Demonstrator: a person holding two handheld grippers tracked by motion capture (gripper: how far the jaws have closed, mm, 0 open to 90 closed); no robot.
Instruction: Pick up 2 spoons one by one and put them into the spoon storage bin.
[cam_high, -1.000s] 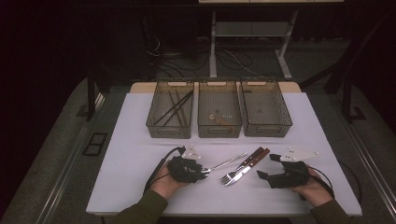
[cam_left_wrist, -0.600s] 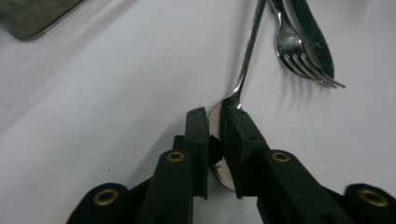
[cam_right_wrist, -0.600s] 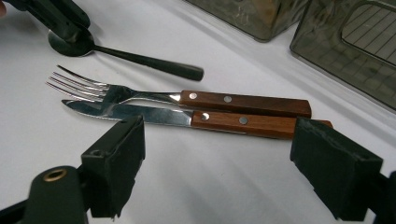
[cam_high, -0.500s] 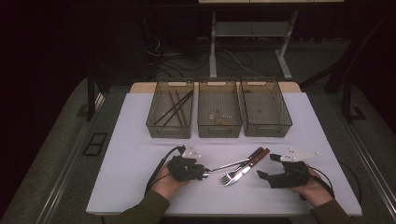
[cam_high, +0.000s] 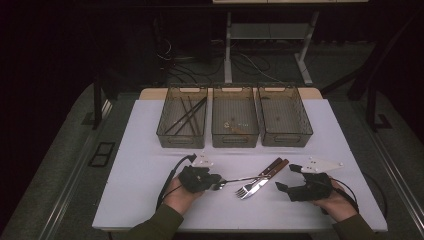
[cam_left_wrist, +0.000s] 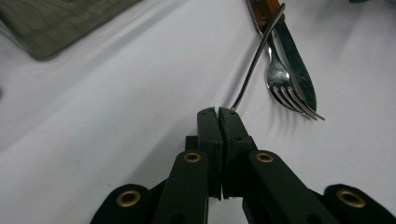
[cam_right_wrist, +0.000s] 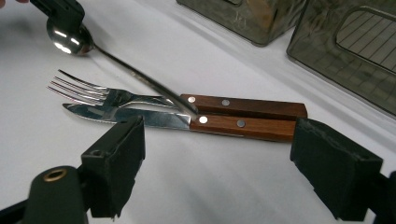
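The left gripper (cam_high: 216, 183) has just been closing and now pinches the spoon (cam_right_wrist: 70, 41) by its bowl, at nine o'clock from the fork (cam_high: 246, 190). Lift slowly (its handle rests on the fork). The right gripper (cam_high: 286, 178) waits open.

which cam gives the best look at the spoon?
Right gripper view: the spoon shows bowl and handle, the left tool clamped on the bowl. Left gripper view shows just the handle; the high view shows it small.
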